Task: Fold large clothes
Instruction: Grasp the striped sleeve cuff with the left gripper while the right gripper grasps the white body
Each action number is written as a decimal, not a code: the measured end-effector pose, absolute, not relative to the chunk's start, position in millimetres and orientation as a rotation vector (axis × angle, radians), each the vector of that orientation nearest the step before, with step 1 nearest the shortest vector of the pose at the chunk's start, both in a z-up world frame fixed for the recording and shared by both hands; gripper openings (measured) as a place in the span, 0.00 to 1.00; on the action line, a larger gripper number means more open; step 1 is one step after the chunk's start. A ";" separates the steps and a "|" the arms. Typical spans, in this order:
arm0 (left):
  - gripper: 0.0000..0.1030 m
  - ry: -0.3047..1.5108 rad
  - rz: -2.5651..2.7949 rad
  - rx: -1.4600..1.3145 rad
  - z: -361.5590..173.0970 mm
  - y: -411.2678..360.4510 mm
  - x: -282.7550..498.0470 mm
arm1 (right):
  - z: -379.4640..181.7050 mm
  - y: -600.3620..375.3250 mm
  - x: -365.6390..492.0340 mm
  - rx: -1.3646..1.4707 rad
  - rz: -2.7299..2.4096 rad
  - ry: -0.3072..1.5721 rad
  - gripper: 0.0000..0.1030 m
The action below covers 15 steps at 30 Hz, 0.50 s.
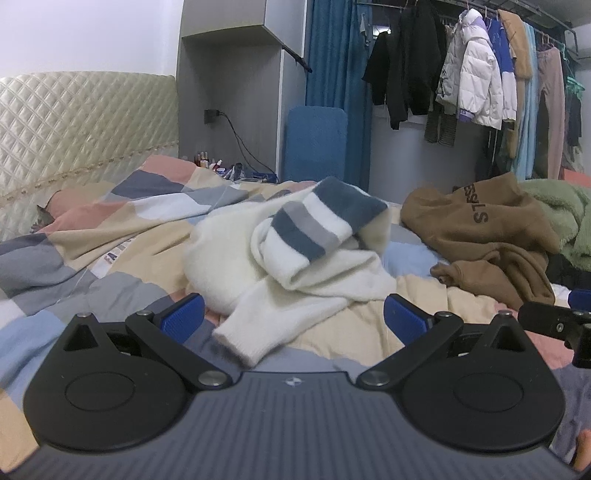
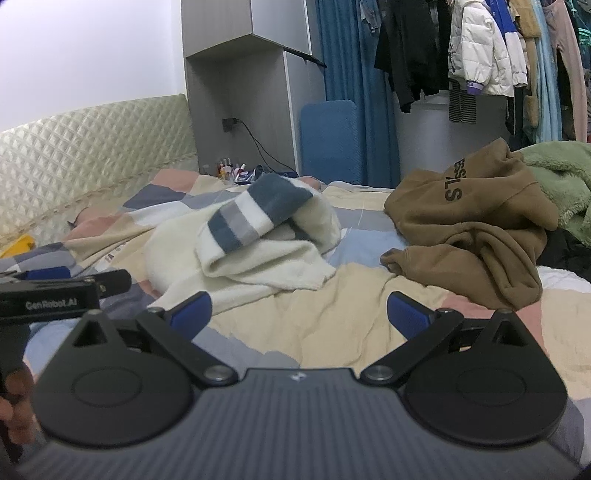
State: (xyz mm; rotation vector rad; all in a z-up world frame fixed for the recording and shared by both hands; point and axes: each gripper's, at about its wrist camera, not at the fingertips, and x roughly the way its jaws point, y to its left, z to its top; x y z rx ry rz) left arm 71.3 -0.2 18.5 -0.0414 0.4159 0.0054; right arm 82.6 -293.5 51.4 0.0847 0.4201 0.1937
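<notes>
We see even, soft indoor light, moderately bright, source not visible. Shadows faint. No glare. Strong fisheye bending toward edges: headboard [image 1: 85, 122] curves, clothes rack [image 1: 480, 11] bows. Cream sweater [image 1: 295, 254] ahead of jaws slightly soft. We see corners dim, mild blur throughout.

bare quilt [image 2: 325, 325] ahead of right claw [image 2: 299, 317]; brown hoodie [image 2: 476, 236] heaped rightward
</notes>
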 end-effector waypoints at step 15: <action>1.00 0.413 0.005 -0.019 34.7 10.3 138.9 | 64.8 -290.5 136.1 0.094 0.201 0.432 1.00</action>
